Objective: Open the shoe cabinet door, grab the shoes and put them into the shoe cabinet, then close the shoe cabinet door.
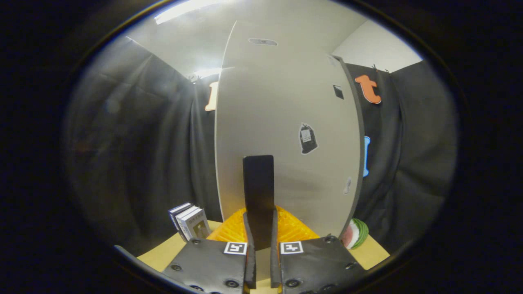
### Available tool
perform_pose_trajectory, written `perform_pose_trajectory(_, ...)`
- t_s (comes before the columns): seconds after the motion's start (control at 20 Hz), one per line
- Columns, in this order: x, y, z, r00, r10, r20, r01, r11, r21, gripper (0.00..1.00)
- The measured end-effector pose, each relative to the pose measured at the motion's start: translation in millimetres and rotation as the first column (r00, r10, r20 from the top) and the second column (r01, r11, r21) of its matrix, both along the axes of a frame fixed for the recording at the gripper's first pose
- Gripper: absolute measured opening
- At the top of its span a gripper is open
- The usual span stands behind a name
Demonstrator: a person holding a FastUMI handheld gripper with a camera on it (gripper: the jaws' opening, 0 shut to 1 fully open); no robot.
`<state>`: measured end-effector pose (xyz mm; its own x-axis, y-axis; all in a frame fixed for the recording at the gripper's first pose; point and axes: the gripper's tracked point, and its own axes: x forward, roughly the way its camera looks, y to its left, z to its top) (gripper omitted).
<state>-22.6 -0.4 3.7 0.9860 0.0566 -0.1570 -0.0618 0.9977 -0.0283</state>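
Gripper: fingers nearly closed, both pressing on the flanks of a dark upright handle that stands between them. Each finger body carries a square black-and-white marker tile; a coded pattern, no readable text.

The handle rises from the pale shoe cabinet door, which stands directly ahead of the fingers. I cannot tell whether the door is closed or ajar. On the door face: a small dark sticker shaped like a bag, print too small to read; a small black rectangle higher toward the door's right edge; an oval mark near the top.

At the door's foot, just beyond the fingers, an orange ridged item lies on the tan surface.

Left of the door, toward the surface's left edge: a few boxes standing upright, lettering illegible. Right of the door, near the surface's right edge: a watermelon-slice object, red with green rind.

No shoes identifiable.
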Motion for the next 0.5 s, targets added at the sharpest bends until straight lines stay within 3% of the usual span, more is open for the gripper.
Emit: perform_pose_trajectory(0.5,-60,-82,16,0.997,-0.083,0.009,0.083,0.995,-0.047,0.14)
